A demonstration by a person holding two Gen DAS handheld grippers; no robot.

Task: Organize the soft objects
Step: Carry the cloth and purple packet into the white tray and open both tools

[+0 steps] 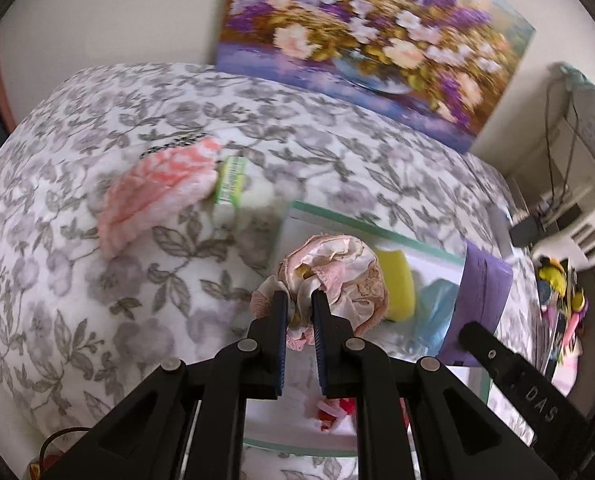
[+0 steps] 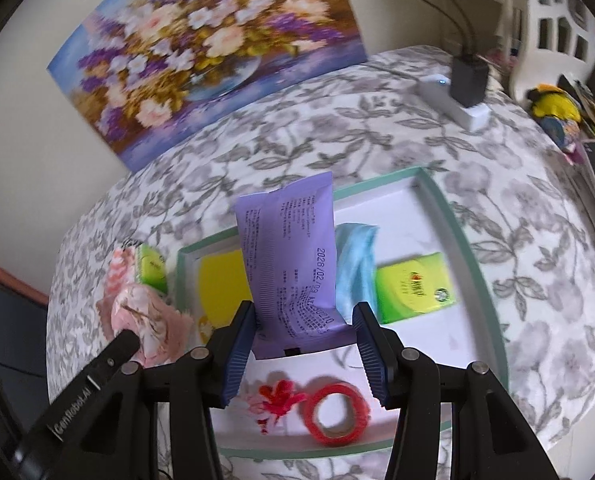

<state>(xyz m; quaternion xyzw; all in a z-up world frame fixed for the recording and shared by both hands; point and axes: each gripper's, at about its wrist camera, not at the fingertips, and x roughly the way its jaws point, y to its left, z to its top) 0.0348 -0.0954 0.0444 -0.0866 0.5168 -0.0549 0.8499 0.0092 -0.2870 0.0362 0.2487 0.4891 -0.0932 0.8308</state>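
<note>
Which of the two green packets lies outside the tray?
The green packet beside the pink towel on the bedspread; the other green packet lies inside the tray.

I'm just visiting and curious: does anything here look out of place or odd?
Mostly that some soft things still lie outside the tray: a pink towel and a green packet sit loose on the floral bedspread. The purple packet stands on end between the right gripper fingers instead of lying flat.
</note>
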